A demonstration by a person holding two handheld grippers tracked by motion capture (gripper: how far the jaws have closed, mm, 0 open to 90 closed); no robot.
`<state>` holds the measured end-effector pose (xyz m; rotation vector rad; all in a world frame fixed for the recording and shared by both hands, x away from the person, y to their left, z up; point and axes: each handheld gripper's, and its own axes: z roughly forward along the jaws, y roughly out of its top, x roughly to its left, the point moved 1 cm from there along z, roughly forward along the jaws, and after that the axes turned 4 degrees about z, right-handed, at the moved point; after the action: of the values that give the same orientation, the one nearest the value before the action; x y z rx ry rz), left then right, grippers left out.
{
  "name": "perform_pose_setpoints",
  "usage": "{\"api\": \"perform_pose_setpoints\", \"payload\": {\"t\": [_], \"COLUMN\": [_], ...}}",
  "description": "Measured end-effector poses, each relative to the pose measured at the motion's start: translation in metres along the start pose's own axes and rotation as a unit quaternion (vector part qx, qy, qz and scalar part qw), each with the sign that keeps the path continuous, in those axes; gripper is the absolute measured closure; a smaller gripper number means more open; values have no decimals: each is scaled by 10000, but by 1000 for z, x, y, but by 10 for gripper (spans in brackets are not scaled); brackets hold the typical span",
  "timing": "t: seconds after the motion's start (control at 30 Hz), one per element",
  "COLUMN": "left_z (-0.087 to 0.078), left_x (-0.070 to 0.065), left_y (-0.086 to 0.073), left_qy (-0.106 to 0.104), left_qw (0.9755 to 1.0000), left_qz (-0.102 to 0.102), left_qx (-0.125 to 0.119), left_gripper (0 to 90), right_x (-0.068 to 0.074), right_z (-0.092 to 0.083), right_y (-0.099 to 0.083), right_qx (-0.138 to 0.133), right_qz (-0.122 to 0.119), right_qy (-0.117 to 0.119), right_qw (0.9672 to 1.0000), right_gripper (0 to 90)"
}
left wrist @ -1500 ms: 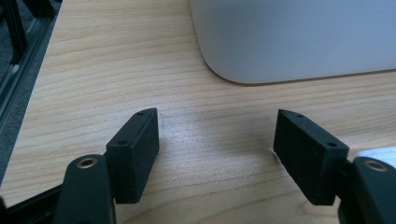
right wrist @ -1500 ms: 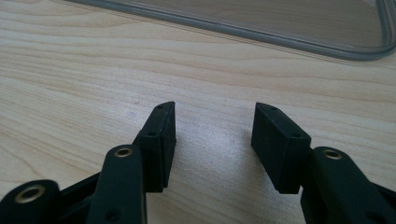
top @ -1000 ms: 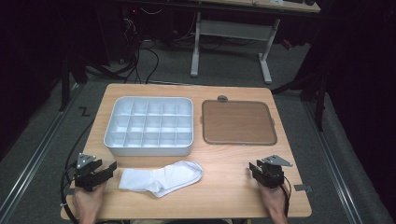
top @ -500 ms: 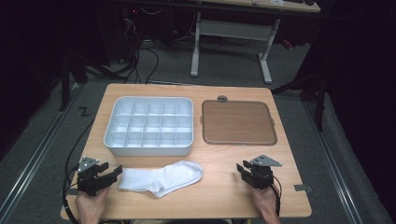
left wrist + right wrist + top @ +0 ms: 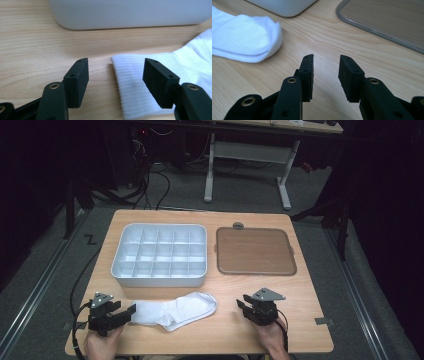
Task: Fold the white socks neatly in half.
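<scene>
Pale wooden table (image 5: 300,320) in a dark room, white sock (image 5: 175,310), left tongs (image 5: 131,312) spread around its cuff, right tongs (image 5: 241,306) parted, empty.

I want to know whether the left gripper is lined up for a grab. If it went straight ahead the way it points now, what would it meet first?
Most likely the white sock: its ribbed cuff already lies between the open jaws of the left gripper, untouched. Beyond it stands the white compartment tray.

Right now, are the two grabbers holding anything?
Left gripper: open, fingers either side of the white sock cuff, not pressing it.
Right gripper: open, holding nothing.
</scene>
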<state>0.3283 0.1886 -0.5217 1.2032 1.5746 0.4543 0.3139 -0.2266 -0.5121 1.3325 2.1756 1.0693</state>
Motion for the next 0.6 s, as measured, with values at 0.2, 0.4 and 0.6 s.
{"api": "perform_pose_setpoints", "payload": {"t": [0.2, 0.4, 0.6], "left_z": [-1, -1, 0], "left_x": [-7, -13, -12], "left_y": [-6, -11, -14], "left_qy": [17, 83, 167], "left_qw": [9999, 9997, 9994], "left_qz": [47, 87, 61], "left_qx": [150, 235, 284], "left_gripper": [379, 391, 392], "right_x": [12, 28, 37], "right_z": [4, 11, 17], "right_y": [4, 10, 14], "right_qx": [14, 32, 36], "right_qz": [-125, -315, -321], "right_qy": [146, 350, 489], "right_qw": [9998, 9989, 9983], "right_gripper": [656, 652, 634]}}
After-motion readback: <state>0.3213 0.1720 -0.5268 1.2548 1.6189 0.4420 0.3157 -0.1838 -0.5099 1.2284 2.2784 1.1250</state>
